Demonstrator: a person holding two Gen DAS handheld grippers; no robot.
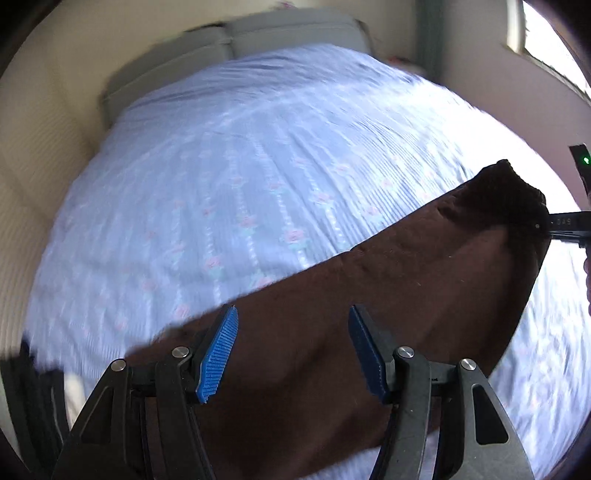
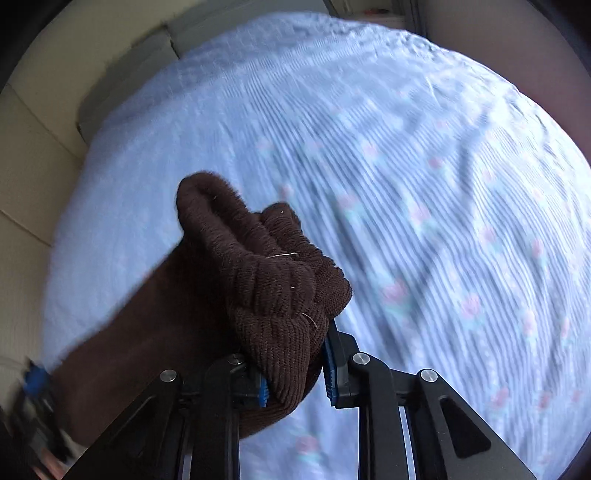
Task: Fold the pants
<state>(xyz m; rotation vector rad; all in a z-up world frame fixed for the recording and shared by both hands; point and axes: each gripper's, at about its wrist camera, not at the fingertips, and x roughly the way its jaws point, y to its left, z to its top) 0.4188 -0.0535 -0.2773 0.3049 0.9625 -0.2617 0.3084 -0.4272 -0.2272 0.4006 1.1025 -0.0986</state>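
The dark brown pants hang stretched in the air above the bed. In the left wrist view my left gripper is open, its blue pads spread wide with the brown cloth passing below and between them. My right gripper shows at the right edge of that view, clamped on the far end of the pants. In the right wrist view my right gripper is shut on a bunched ribbed cuff or waistband of the pants. My left gripper shows blurred at the lower left.
A bed with a light blue striped, flowered cover fills both views. Grey pillows lie at the head. Cream wall panels stand to the left, and a bright window is at the upper right.
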